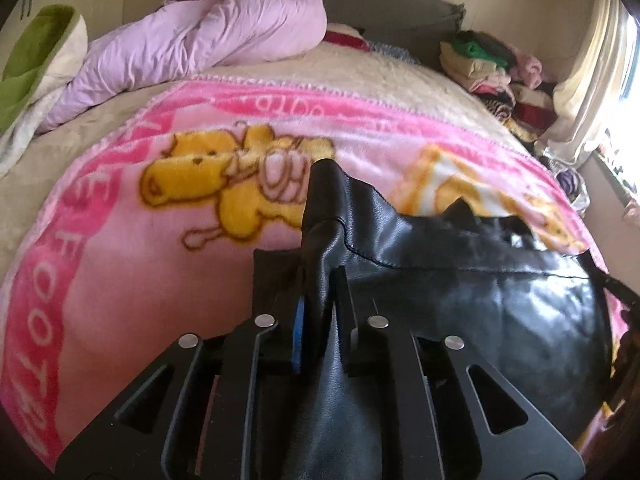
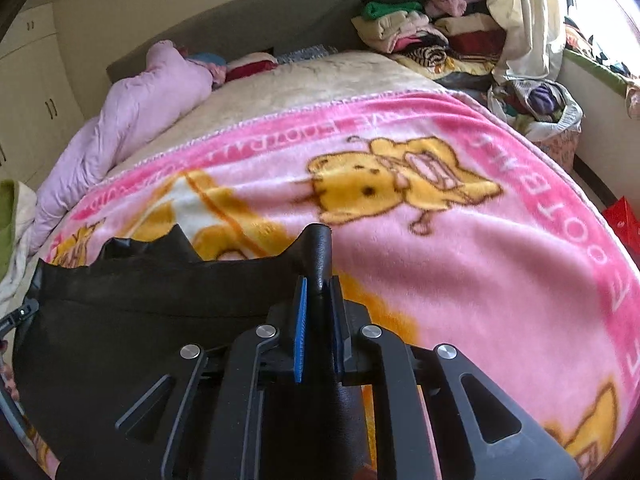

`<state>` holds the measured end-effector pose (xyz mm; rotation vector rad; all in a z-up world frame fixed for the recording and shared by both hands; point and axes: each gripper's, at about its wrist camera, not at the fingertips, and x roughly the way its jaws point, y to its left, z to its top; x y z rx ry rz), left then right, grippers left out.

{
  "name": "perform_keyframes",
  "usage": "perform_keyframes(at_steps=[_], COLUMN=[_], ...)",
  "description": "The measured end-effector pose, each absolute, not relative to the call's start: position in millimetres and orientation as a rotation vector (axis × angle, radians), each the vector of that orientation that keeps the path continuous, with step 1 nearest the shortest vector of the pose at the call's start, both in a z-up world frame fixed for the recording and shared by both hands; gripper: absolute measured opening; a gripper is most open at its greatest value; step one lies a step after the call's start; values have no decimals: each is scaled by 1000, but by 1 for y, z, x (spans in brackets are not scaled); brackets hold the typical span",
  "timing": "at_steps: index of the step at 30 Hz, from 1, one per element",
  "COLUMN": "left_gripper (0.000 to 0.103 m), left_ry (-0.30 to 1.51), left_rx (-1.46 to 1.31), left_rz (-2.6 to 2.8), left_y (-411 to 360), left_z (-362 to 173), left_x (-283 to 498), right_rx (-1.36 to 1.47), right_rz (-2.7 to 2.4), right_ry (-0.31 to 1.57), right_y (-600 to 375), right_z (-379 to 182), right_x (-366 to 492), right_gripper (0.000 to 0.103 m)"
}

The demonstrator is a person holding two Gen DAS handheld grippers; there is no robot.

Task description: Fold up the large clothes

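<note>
Tension matters here: left gripper point(image 1: 318, 280) and right gripper point(image 2: 320, 300), 2 clamped corners of the black leather garment point(image 1: 460, 300), should pull evenly above the pink blanket point(image 1: 120, 240).

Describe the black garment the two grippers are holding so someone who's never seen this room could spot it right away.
Start at the bed, spread with a pink fleece blanket printed with yellow cartoon bears. At its near edge hangs a black leather-look garment, stretched between the left gripper and the right gripper, each pinching a top corner. It is the only dark, shiny piece there; the lilac quilt and the stacked clothes lie further back.
</note>
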<state>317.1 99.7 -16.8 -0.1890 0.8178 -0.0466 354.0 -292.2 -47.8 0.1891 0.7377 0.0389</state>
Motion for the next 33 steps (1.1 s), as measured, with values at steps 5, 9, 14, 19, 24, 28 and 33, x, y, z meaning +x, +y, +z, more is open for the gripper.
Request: perform_keyframes(at_steps=[5,9,14,19,24,28,33], left_gripper=[13,17,29,45,62,74,91], left_ry=[831,846,853,853,827,797,768], left_rx=[-190,-193,-167,-135,-115,-122,-146], left_rz=[-34,-33,-6,2,17,22,19], left_y=[102,103,102,100,99,100,105], left_z=[-29,-31,-19,-7,8,22,34], left_x=[319,321,317,309,298,285,268], right_rx=[153,122,144,185,212,228,262], right_rz=[8,-17,-22,-10,24,49,77], right_ry=[799,821,815,801,764,738,720], right_y=[-286,-282,-287,-295,-302,-307,-313], right_z=[-62,-68,-59,-50,-38,-27,-19], right_x=[363,366,357,334,304,279,255], right_gripper=[14,15,34,55,69,78,85])
